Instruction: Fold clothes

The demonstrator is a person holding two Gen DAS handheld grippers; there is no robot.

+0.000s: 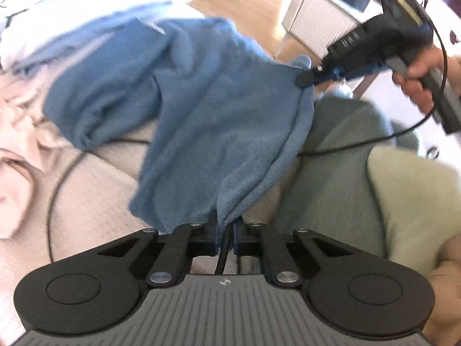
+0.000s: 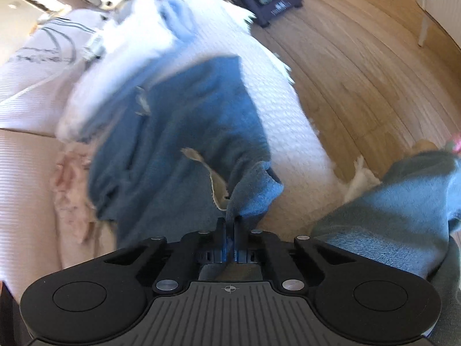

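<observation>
the blue garment [image 1: 201, 109] is a soft, fuzzy fleece-like cloth, matt, with a napped surface. the left gripper [image 1: 227, 230] is matt black plastic with small shiny metal rivets, and its base is grey ribbed plastic; the right gripper [image 2: 230, 230] looks the same. the sofa cover [image 1: 95, 190] is pale cream cloth with a fine ribbed weave. the white blanket [image 2: 282, 109] is textured woven cloth with a frayed fringe. the floor [image 2: 374, 66] is smooth light wood with a slight sheen. the trousers [image 1: 340, 155] are dull grey-green cloth.
</observation>
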